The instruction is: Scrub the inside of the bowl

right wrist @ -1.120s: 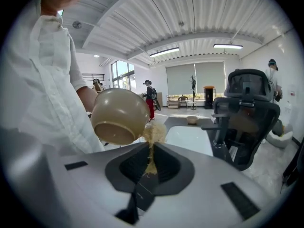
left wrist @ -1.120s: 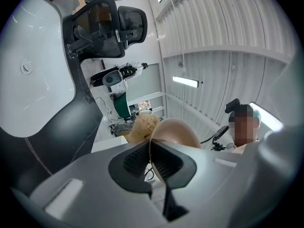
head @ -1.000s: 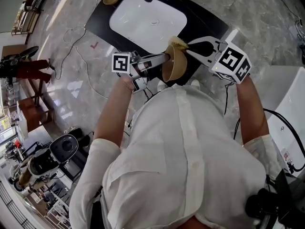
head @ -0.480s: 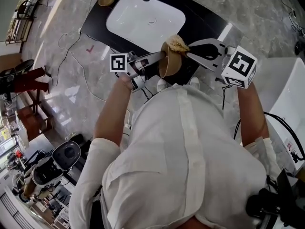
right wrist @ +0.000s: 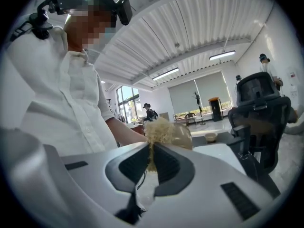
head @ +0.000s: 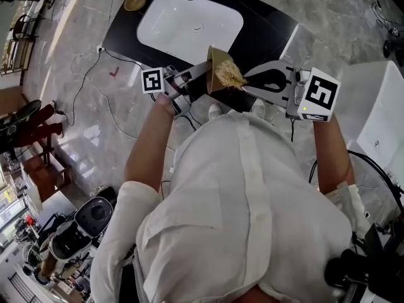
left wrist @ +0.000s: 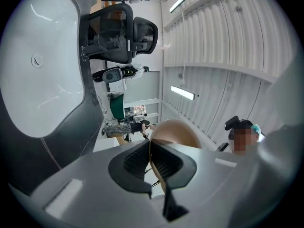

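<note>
A tan bowl [head: 213,63] is held in the air above the near edge of the black bench [head: 268,25], just in front of the white sink [head: 180,27], while its inside is scrubbed. It is clamped by the rim in the left gripper [head: 203,73]. That gripper's jaws are closed down to the thickness of the bowl's wall, with one pad inside and one outside. A rim hold of this kind is judged to have been chosen so that most of the inner surface is left free.

A wad of pale, straw-like scrubber [head: 229,76] is pinched in the right gripper [head: 245,84]. Its jaws are drawn almost together on the fibres, and a tuft is left standing out beyond the tips. The tuft appears to be pressed into the bowl's mouth, though the exact contact cannot be made out.

The bowl is tipped onto its side. Its mouth is turned towards the right gripper and its base towards the left, so that its axis runs roughly level from one gripper to the other. This tilt is judged to be what presents the inside squarely to the scrubber. A small dish [head: 134,0] is seen at the far left corner of the bench, well apart from the work.
</note>
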